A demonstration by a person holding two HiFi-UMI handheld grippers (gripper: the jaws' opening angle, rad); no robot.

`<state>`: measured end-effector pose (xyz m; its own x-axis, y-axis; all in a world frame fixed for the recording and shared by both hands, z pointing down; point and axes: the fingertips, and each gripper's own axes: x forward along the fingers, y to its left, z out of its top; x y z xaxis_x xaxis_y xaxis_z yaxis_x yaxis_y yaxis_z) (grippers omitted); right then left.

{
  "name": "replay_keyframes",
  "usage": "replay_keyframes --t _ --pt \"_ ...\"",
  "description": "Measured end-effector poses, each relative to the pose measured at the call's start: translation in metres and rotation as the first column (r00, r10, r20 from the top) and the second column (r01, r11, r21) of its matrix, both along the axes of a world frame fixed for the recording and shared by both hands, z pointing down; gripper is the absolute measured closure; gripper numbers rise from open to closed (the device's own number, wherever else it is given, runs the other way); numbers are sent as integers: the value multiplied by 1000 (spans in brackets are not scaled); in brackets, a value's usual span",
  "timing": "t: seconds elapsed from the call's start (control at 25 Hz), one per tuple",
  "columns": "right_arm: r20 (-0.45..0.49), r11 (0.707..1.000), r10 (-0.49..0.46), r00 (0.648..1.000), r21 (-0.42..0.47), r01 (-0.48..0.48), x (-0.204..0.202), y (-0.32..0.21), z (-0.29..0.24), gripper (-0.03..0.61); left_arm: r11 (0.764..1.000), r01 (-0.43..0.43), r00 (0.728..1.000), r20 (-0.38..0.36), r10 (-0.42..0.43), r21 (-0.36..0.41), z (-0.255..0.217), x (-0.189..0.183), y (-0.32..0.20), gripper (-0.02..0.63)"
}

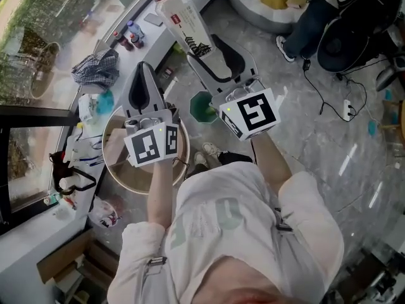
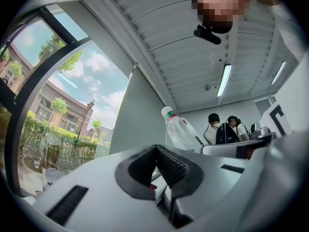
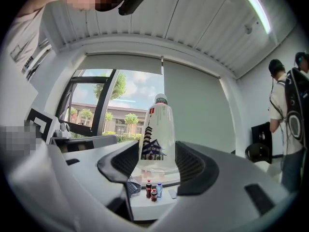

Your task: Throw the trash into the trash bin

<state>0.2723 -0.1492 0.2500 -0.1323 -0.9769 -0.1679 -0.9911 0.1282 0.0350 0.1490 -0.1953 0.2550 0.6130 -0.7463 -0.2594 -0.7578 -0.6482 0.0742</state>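
Note:
My right gripper (image 1: 201,46) is shut on the lower end of a clear plastic bottle (image 1: 180,18) with a green cap, held out over the floor. In the right gripper view the bottle (image 3: 158,129) stands upright with both pads of the right gripper (image 3: 157,153) against its base. The left gripper (image 1: 144,68) is shut with nothing between its pads and hovers above a round bin (image 1: 126,181) with a light wooden rim. In the left gripper view the left gripper (image 2: 157,151) has its pads together, and the bottle (image 2: 181,132) shows just beyond them.
A white ledge by the window carries small drink bottles (image 1: 128,35), a checkered cloth (image 1: 95,68) and loose clutter. A green round object (image 1: 202,106) sits on the floor beside the bin. A black fan (image 1: 354,30) and cables lie at the right. People (image 2: 219,129) stand further back.

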Motion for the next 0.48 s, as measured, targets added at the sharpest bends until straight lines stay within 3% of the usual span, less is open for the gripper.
replay_keyframes --t 0.28,0.48 --pt "25 985 27 999 -174 -22 23 -6 95 336 996 20 997 72 -14 -85 58 23 -13 603" --pt "52 932 25 998 -362 -5 37 -22 211 336 983 36 994 111 -16 -181 141 34 -32 603"
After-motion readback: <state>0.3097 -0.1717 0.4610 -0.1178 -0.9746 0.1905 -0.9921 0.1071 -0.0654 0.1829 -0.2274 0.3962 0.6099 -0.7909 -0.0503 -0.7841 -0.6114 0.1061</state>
